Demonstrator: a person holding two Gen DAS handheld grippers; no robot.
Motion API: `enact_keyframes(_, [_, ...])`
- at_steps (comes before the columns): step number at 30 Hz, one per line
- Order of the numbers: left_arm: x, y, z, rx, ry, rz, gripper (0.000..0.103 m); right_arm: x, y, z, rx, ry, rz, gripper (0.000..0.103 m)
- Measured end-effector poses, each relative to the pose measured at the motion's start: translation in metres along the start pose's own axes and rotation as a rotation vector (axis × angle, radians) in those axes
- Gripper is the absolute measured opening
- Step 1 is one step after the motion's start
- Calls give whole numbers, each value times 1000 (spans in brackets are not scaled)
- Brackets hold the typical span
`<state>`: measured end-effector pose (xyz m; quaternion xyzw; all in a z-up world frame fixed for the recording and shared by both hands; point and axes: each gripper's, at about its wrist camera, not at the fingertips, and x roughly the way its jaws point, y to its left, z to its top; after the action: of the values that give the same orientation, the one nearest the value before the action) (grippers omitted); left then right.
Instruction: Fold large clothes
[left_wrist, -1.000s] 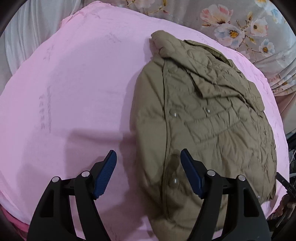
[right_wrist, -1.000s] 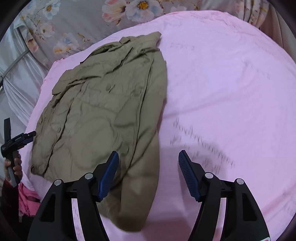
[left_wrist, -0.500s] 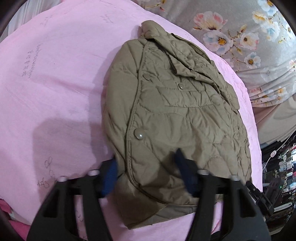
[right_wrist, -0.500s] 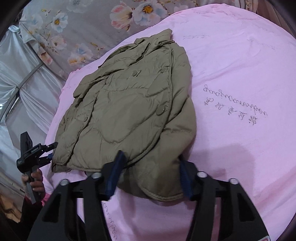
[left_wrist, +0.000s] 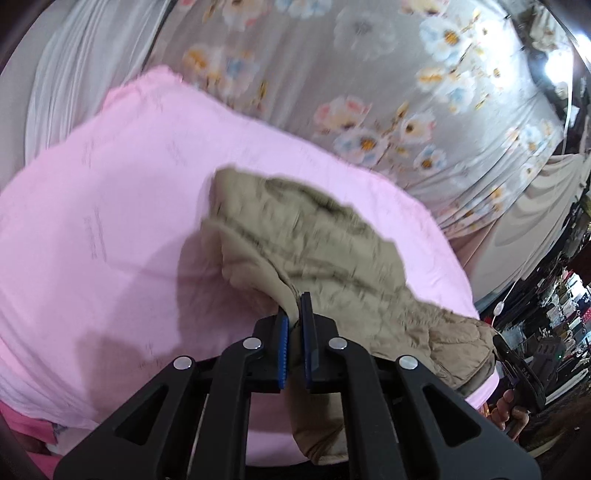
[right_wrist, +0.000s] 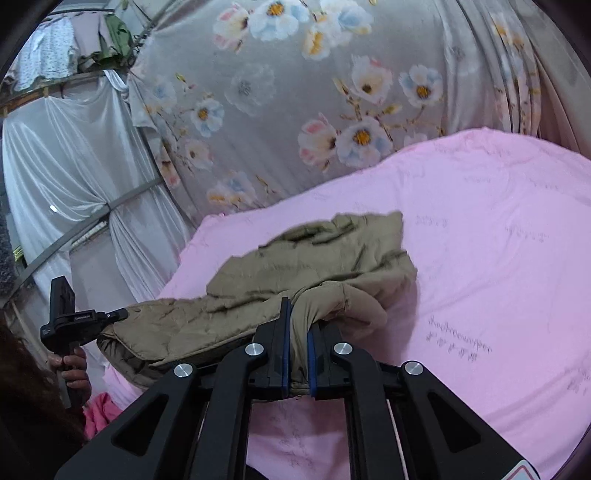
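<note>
Lifted since before, jacket (left_wrist: 325, 251) hem (olive) pinched between both tongs.

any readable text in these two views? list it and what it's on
None reads cleanly.
Pink sheet: grey handwritten-looking lines, script visible, not legible.
Pink sheet, left view: faint grey marks, blurred.
Other gripper's side: small letters, perhaps "DAS", uncertain.
Other gripper's body: small white label, too small to read.
Khaki jacket: no text shows.
</note>
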<state>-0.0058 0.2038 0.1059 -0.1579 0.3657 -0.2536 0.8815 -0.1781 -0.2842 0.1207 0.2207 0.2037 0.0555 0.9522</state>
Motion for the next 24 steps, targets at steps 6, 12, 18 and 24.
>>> enact_keyframes(6, [7,-26,58,100,-109,33,6,40,0,72,22,-122,21,7])
enact_keyframes(12, [99,-15,119,124,-95,180,7,148,-20,114,137,-101,-17,6])
enact_keyframes(18, [202,4,150,127,-41,309,8,242,-41,124,167,-67,-139,7])
enact_keyframes(24, [297,37,146,109,80,386,10,322,-78,101,172,53,-265,7])
